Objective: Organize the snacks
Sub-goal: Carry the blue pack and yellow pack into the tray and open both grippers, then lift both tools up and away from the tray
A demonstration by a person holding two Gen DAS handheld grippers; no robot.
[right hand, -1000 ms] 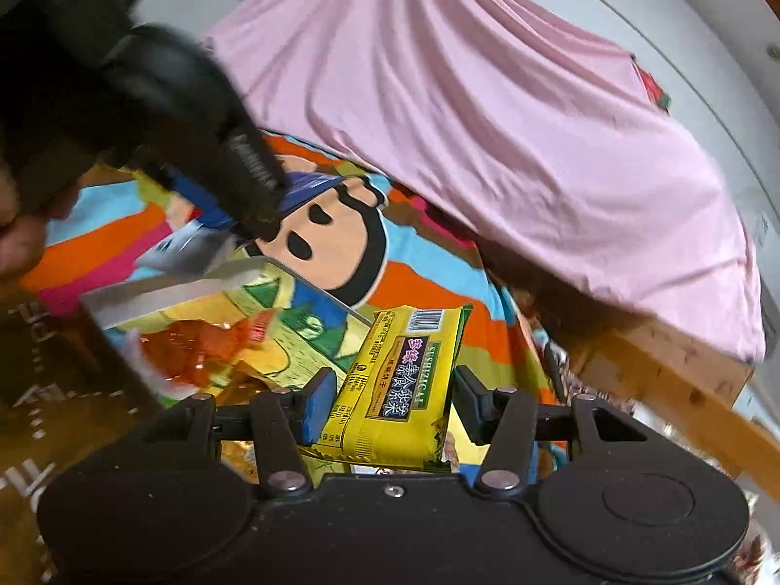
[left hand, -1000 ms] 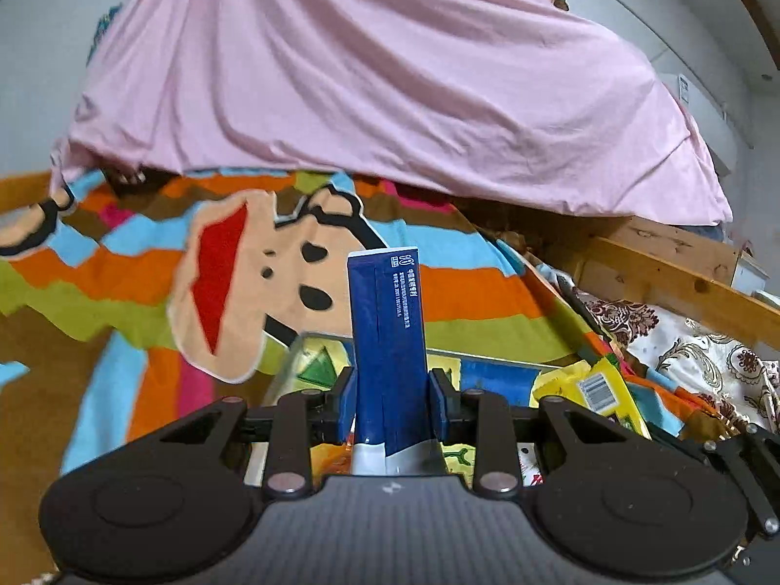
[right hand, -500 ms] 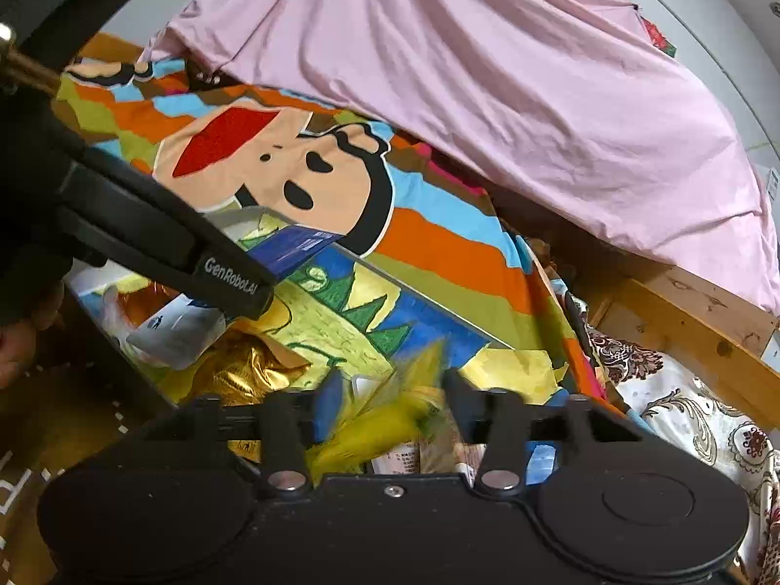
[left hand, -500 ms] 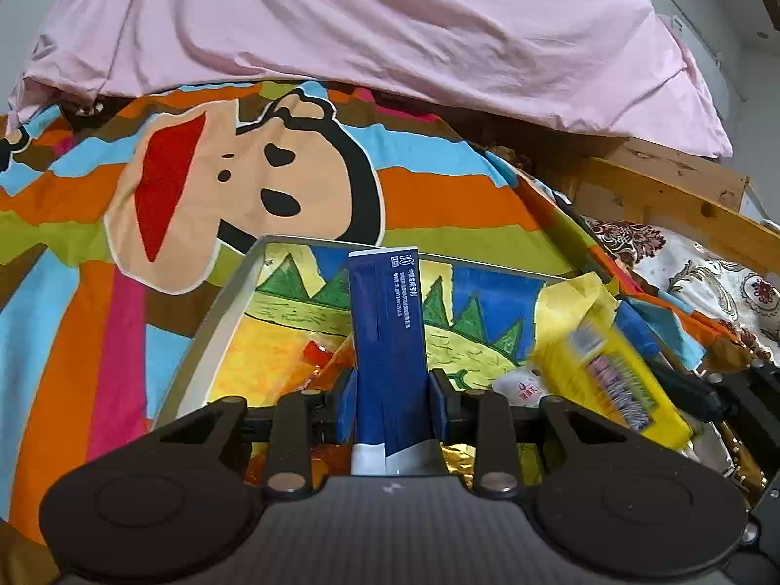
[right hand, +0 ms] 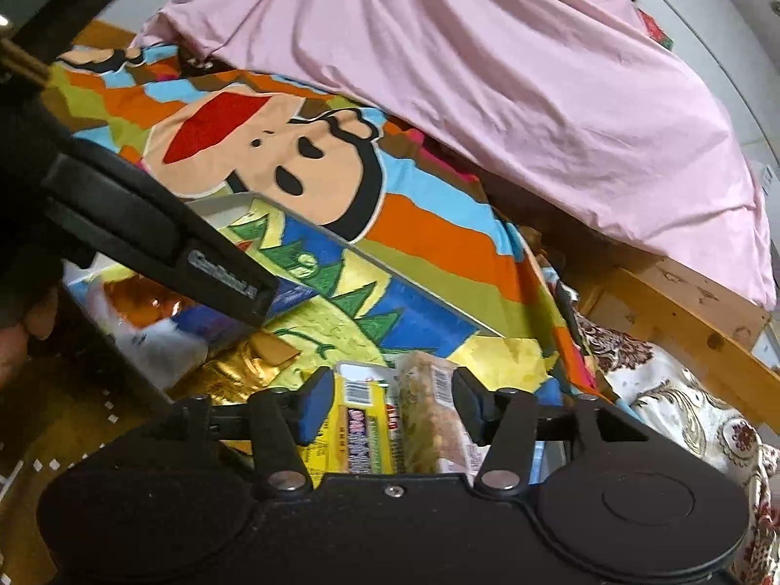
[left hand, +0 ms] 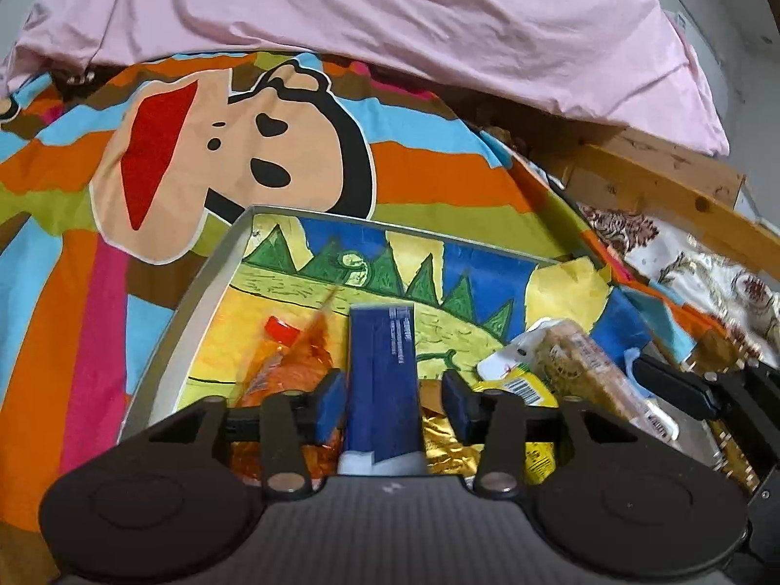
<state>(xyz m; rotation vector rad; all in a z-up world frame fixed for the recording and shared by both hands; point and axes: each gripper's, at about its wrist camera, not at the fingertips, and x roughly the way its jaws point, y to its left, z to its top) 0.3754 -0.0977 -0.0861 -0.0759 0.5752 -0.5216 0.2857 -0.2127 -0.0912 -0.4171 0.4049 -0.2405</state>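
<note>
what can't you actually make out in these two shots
- Blue pack, left wrist view: its lower end is hidden behind the tongs' body.
- Yellow pack, right wrist view: print is blurred, bottom hidden by the right tongs.
- Tray: near edge is hidden in both views.

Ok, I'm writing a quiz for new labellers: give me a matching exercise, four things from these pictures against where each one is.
Things:
1. blue packet
2. yellow packet
3. orange pouch with red cap
4. pink sheet

Places:
A. between the fingers of the right tool
B. draped at the back, beyond the box
C. between the fingers of the left tool
D. lying in the box, left of the blue packet

Pairs: 1-C, 2-A, 3-D, 4-B.

Both tools' jaws are opening, each with its packet between them.
</note>
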